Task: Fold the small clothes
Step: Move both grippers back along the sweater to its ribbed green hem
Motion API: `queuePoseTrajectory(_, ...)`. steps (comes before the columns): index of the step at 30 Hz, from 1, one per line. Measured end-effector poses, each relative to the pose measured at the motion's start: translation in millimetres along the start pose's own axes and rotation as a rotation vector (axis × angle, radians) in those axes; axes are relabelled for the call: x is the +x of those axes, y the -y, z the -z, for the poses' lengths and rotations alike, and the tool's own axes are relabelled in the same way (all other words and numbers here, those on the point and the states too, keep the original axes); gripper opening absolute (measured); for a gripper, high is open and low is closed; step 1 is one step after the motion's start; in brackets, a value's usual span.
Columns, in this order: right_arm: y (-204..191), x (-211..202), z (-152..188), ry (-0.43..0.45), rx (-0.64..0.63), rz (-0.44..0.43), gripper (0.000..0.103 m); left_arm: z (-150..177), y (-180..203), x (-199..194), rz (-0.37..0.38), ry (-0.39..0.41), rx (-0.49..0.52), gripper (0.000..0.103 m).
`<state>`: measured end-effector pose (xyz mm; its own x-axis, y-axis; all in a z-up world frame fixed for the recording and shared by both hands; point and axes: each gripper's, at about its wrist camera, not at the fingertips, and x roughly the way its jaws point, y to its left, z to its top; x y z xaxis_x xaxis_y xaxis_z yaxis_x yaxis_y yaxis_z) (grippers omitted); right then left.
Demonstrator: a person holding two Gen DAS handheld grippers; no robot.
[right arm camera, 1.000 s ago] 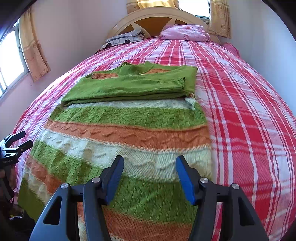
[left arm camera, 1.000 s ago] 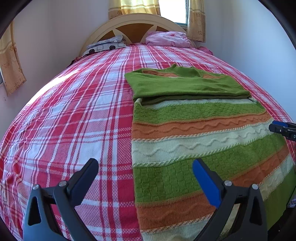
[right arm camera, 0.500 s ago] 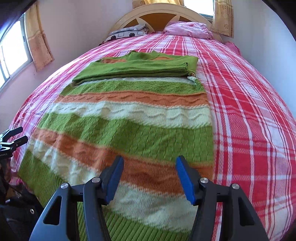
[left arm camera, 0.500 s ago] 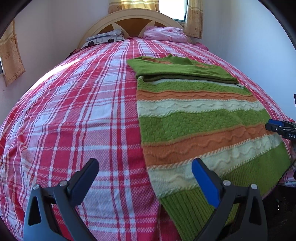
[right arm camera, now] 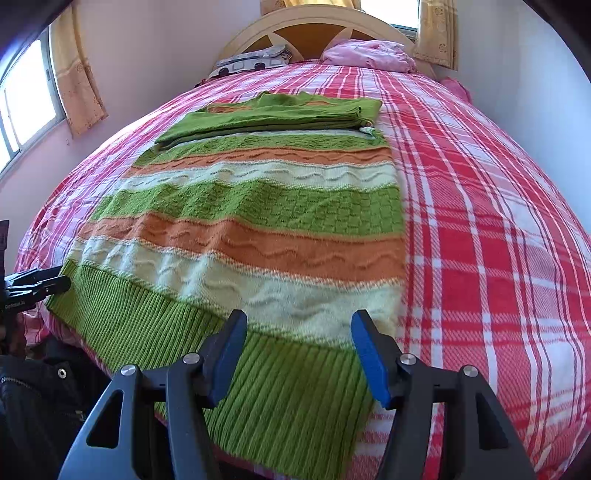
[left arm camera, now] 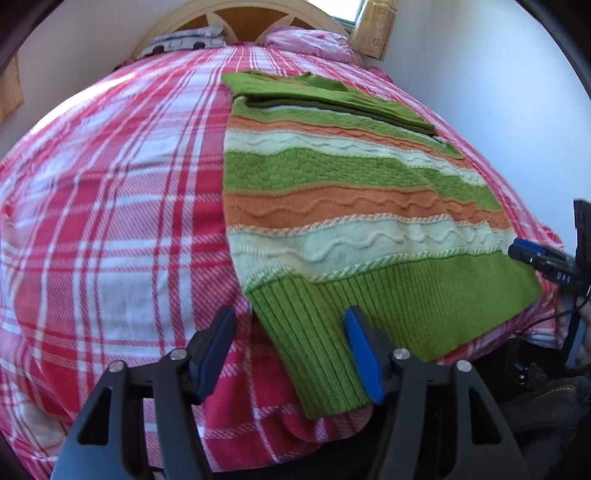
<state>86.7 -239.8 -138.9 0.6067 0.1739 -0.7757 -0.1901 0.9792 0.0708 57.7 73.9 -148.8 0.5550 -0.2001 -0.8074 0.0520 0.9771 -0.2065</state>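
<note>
1. Your left hand-held gripper [left arm camera: 290, 350] is released, its jaws spread wide and holding nothing. It sits over the near left corner of the sweater's ribbed green hem [left arm camera: 369, 314], with the blue-padded finger [left arm camera: 360, 356] above the ribbing and the other finger above the bedspread; whether either touches the cloth you cannot tell.
2. Your right hand-held gripper [right arm camera: 297, 354] is also released, jaws wide apart and empty, poised over the near right part of the same hem, with both fingers above the ribbing.
3. Each gripper shows at the edge of the other's view, beside the sweater's far hem corner.
4. There is one striped sweater [right arm camera: 258, 221], lying flat and lengthwise on the bed, hem toward you, with bands of green, orange and cream. Its green sleeves [right arm camera: 273, 116] are folded across the chest at the far end.
5. There is one bed, covered by a red-and-white plaid bedspread [right arm camera: 480, 221], with two pillows at the headboard [right arm camera: 314, 26]: one patterned pale pillow [right arm camera: 251, 62] and one pink pillow [right arm camera: 365, 55].
</note>
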Motion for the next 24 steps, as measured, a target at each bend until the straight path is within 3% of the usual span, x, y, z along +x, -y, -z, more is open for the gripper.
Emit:
queuePoseTrajectory(6, 5, -14, 13, 0.004, 0.023, -0.001, 0.06, 4, -6, -1, 0.055, -0.013, -0.068, 0.055)
queuePoseTrajectory(9, 10, -21, 19, 0.002, 0.038, -0.01, 0.06, 6, -6, -5, 0.055, -0.014, -0.079, 0.047)
queuePoseTrajectory(11, 14, -25, 23, -0.002, 0.053, -0.005, 0.06, 8, -5, -8, 0.068, -0.023, -0.079, 0.034)
queuePoseTrajectory(15, 26, -31, 31, -0.004, 0.096, -0.023, 0.06, 11, -3, -10, 0.057, -0.034, -0.068, 0.034)
queuePoseTrajectory(21, 29, -32, 31, -0.011, 0.114, -0.072, 0.06, 12, -11, -7, 0.076, -0.043, -0.107, 0.047)
queuePoseTrajectory(24, 30, -31, 32, -0.006, 0.13, -0.112, 0.06, 12, -11, -4, 0.135, -0.028, -0.105, 0.064)
